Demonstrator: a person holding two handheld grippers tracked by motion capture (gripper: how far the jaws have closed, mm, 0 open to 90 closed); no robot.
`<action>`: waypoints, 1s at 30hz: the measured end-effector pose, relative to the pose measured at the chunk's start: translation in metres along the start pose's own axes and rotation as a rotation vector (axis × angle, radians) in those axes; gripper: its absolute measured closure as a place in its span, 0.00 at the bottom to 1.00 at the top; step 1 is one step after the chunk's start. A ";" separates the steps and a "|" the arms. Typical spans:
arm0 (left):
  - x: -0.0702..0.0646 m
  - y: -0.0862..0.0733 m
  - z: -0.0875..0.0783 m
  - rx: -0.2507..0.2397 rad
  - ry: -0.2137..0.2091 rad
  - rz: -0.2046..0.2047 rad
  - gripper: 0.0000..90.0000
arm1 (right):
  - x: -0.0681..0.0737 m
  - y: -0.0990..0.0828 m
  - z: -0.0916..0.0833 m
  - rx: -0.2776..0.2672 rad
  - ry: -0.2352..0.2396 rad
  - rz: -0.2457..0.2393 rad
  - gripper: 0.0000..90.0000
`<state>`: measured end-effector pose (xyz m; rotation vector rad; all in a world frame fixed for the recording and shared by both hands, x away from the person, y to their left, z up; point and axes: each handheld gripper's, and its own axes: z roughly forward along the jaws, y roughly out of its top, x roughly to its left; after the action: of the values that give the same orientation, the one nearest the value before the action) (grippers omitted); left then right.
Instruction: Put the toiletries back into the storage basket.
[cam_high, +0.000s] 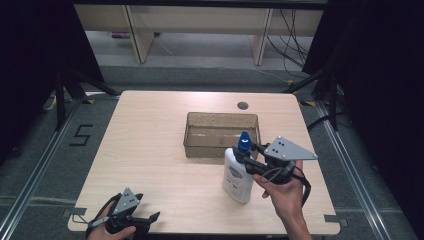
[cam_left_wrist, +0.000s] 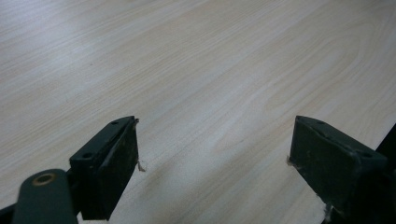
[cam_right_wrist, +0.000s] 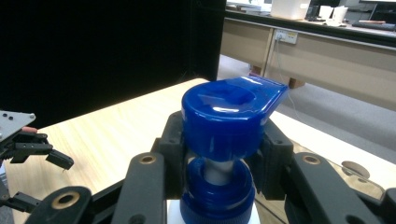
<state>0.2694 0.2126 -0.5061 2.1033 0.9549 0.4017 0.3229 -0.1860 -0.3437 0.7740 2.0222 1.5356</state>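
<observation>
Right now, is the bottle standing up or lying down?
Standing up. The white bottle rests on its base on the table, blue pump top pointing up, with the right gripper shut around its neck.

Bottle (cam_high: 236, 176) stands just before the tray (cam_high: 221, 151).

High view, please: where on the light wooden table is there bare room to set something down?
The light wooden table lies bare left of the clear plastic bin, down to the left gripper. It is crowded at the right, around the white blue-capped pump bottle and right gripper.
</observation>
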 end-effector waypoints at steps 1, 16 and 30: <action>0.000 0.000 0.000 0.000 0.000 0.000 0.17 | 0.000 0.000 0.000 0.000 0.000 0.000 0.69; 0.002 0.000 0.000 0.004 0.010 -0.004 0.17 | -0.008 0.022 0.003 -0.038 0.014 0.003 0.69; 0.002 0.000 0.001 0.000 0.005 -0.010 0.17 | -0.016 0.038 0.005 -0.049 0.003 0.020 0.69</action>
<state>0.2714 0.2135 -0.5066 2.0975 0.9680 0.4014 0.3438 -0.1852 -0.3074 0.7756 1.9765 1.5924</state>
